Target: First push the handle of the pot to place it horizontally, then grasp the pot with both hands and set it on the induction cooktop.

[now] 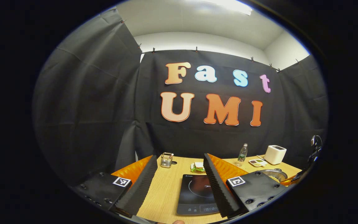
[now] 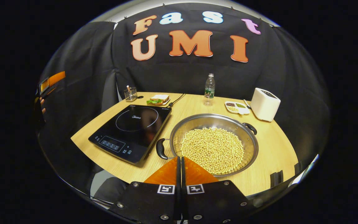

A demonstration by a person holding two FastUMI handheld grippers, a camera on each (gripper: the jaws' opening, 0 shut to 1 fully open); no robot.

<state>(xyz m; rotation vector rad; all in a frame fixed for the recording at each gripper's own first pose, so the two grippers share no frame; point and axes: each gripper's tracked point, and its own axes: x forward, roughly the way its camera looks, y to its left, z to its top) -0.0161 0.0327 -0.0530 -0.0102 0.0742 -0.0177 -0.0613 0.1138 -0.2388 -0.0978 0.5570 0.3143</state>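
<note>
Pot (image 2: 213, 143), filled with soybeans (image 2: 212, 150), sits on the wooden table (image 2: 272, 146) just right of the induction cooktop (image 2: 131, 130). Right gripper (image 2: 179, 161): fingers closed together, empty, above the pot's near rim. Left gripper (image 1: 179, 165): fingers spread wide, empty.

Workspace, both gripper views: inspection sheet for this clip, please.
Surface: wooden table.
Job's things: pot of beans, off the induction cooktop, its handles set diagonally.
Clutter: sandwich, bottle, white box, small tray, glass holder.
Grippers: left gripper open above the table; right gripper shut, empty, near the pot's rim.
Cables: cord behind the cooktop.
Surroundings: black cloth walls.
</note>
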